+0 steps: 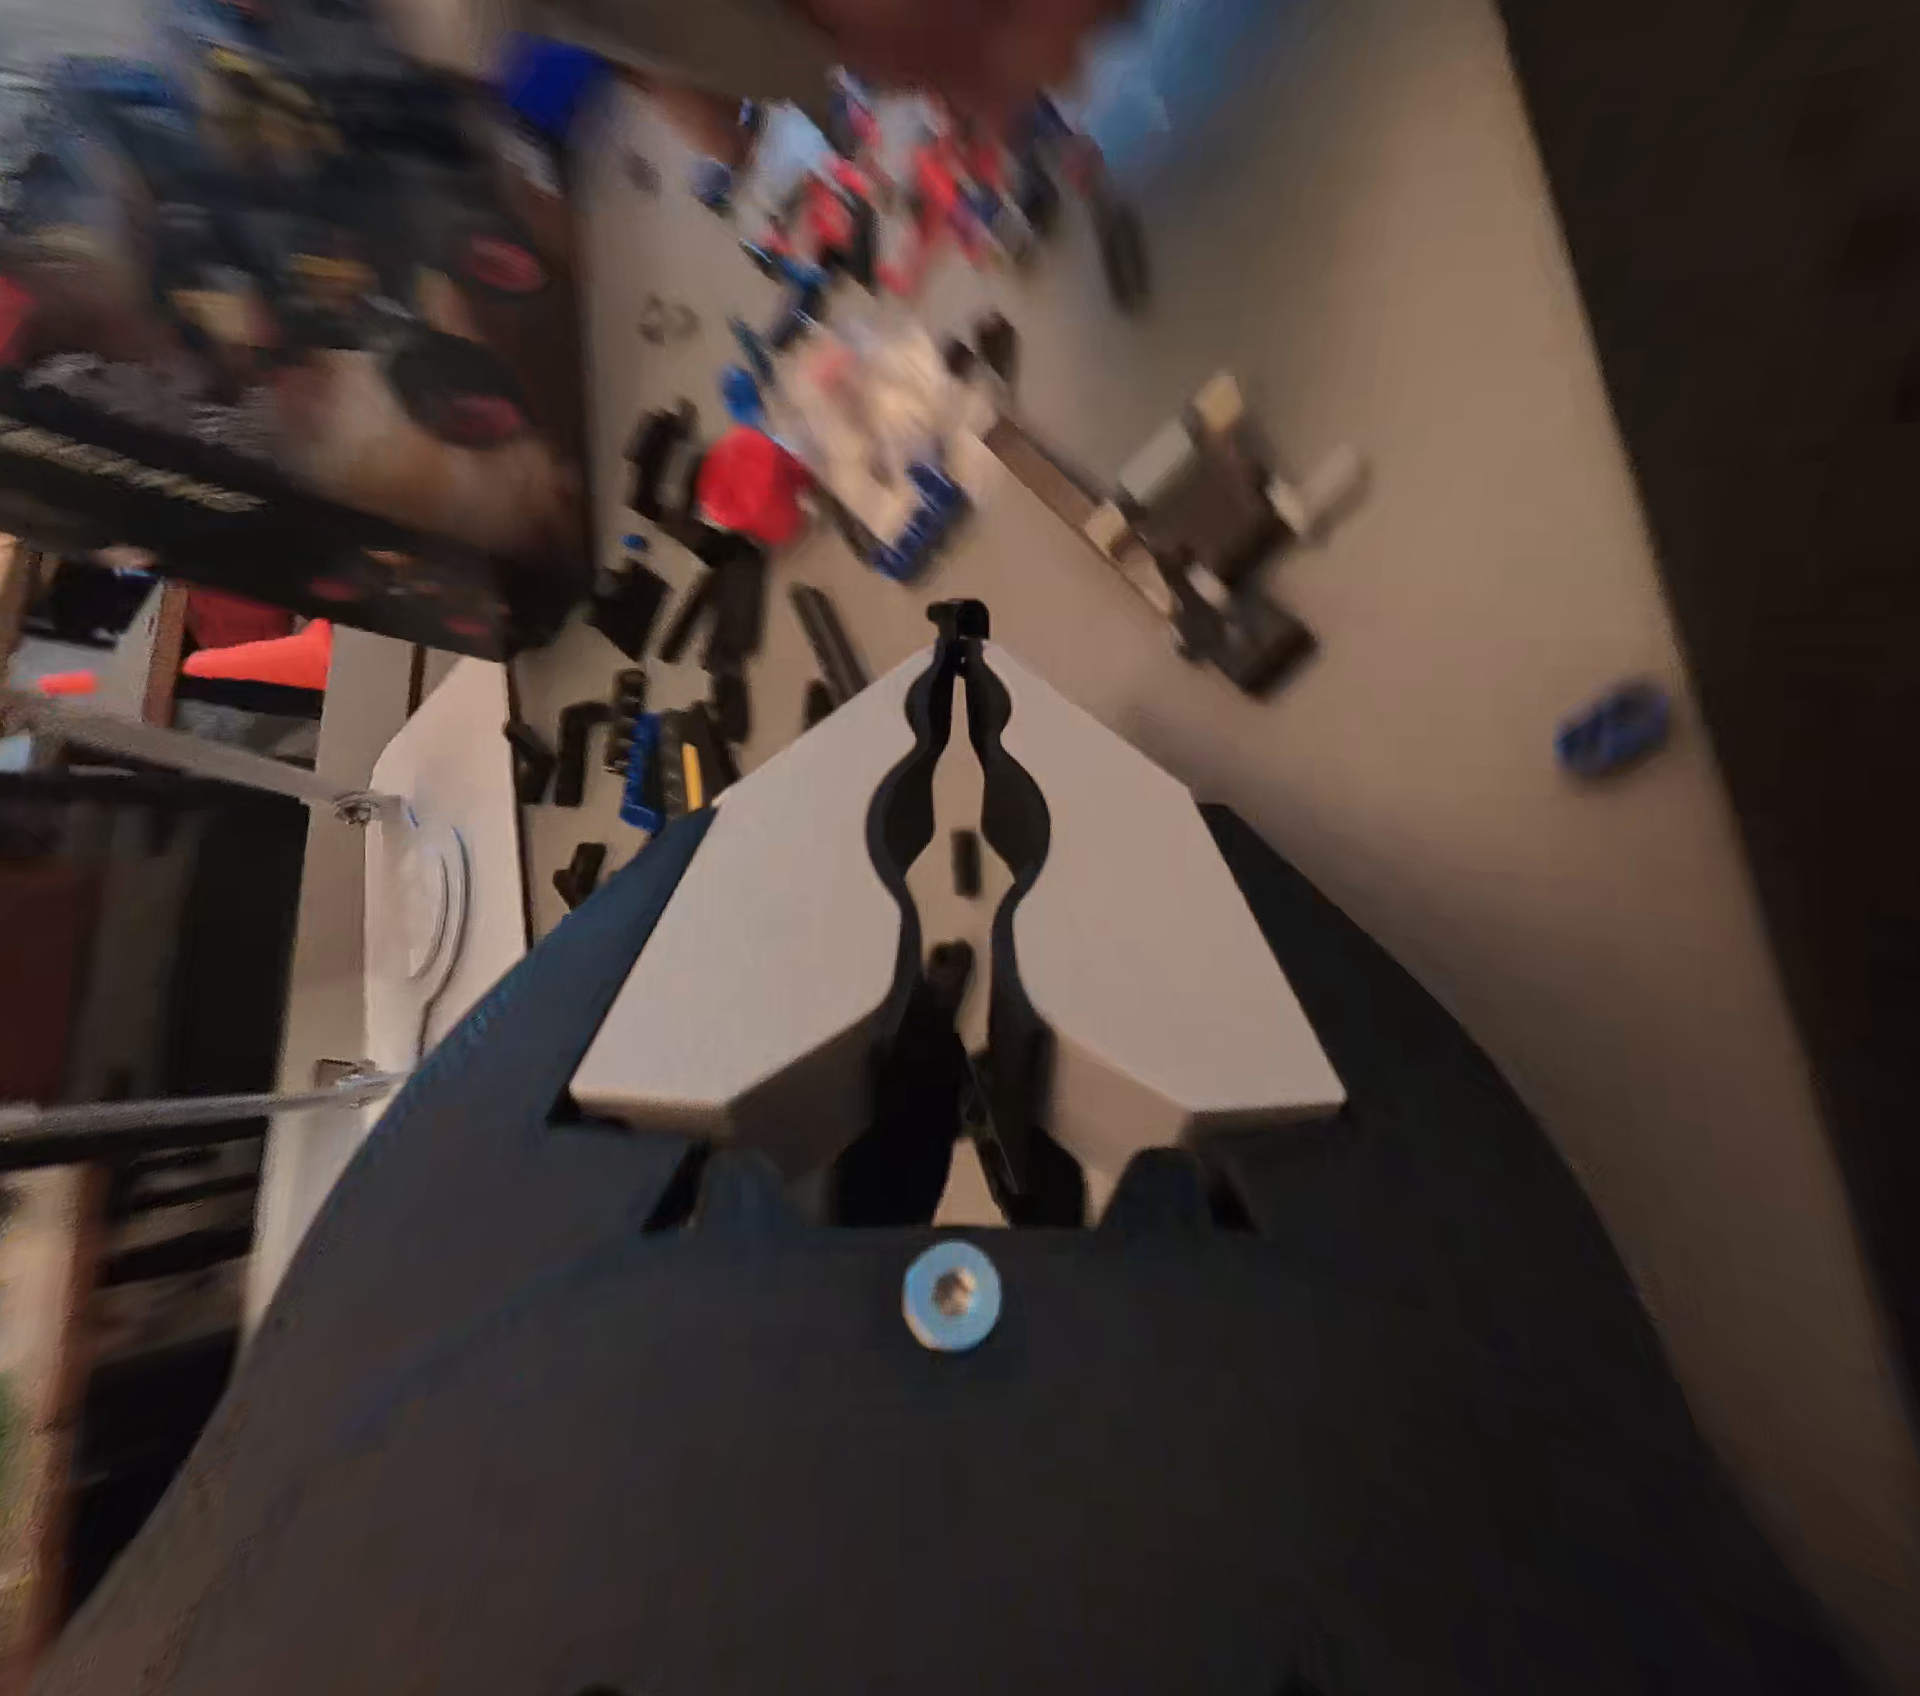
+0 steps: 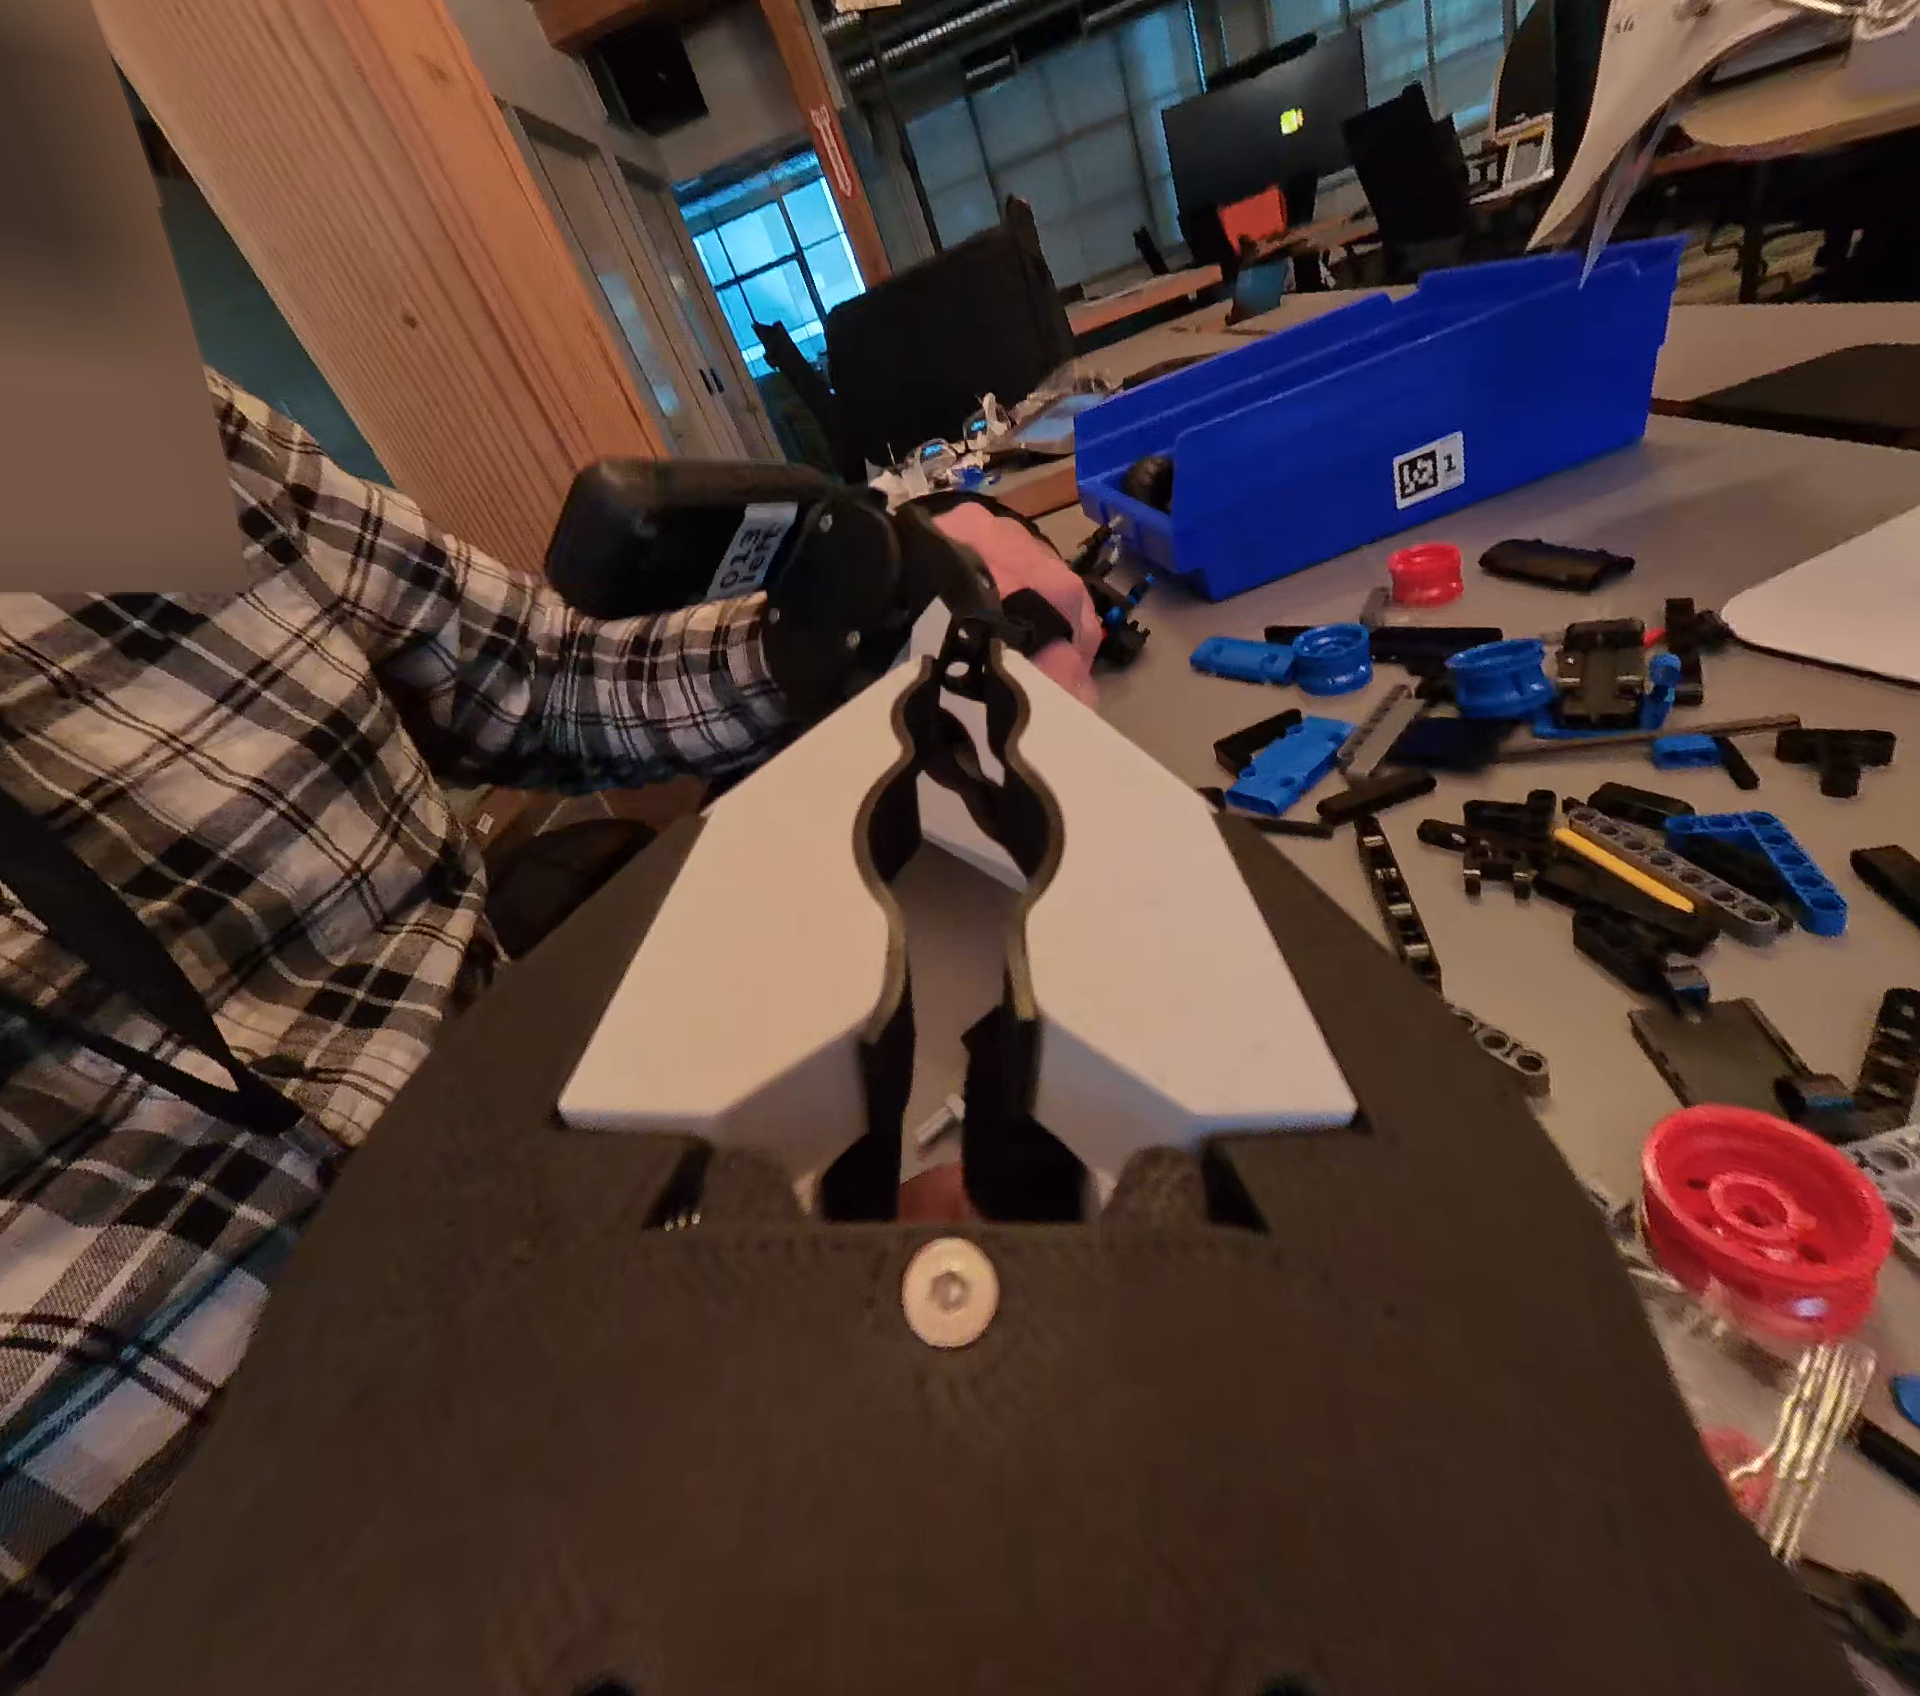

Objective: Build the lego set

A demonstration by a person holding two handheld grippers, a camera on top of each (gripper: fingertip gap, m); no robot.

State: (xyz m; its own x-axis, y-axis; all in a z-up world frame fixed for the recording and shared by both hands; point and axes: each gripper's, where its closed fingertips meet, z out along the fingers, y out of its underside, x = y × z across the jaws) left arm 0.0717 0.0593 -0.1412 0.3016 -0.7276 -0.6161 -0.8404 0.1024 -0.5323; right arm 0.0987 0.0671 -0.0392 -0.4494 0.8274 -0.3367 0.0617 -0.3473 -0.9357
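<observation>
Right wrist view shows the right gripper (image 2: 961, 659) raised off the worktop (image 2: 1714, 503), its jaws pressed narrow on a small black lego piece (image 2: 961, 644) at the very tips, probably lifted so that the piece can be turned or mated in free air. Just beyond it the left gripper (image 2: 1112, 607) reaches toward the near end of a blue bin (image 2: 1351, 420), where a dark, partly built assembly (image 2: 1117, 597) sits; whether it grips that assembly cannot be told here.

Loose parts (image 2: 1621, 857) lie spread flat over the worktop's right side: black and blue beams, blue hubs, and a red wheel (image 2: 1766, 1220) near the near edge. The spread likely keeps each shape easy to find. A white sheet (image 2: 1849, 607) lies at the right edge.

Left wrist view is badly smeared, so the camera seems to be swinging. Its own jaws stand nearly together, with a small black pin (image 1: 958, 616) caught at the tip. Behind it lie blurred red, blue and black pieces (image 1: 810, 420) and a grey-and-black sub-assembly (image 1: 1216, 524), well apart from a lone blue piece (image 1: 1610, 724).

The build looks far from done, judging by how many parts lie unattached.
</observation>
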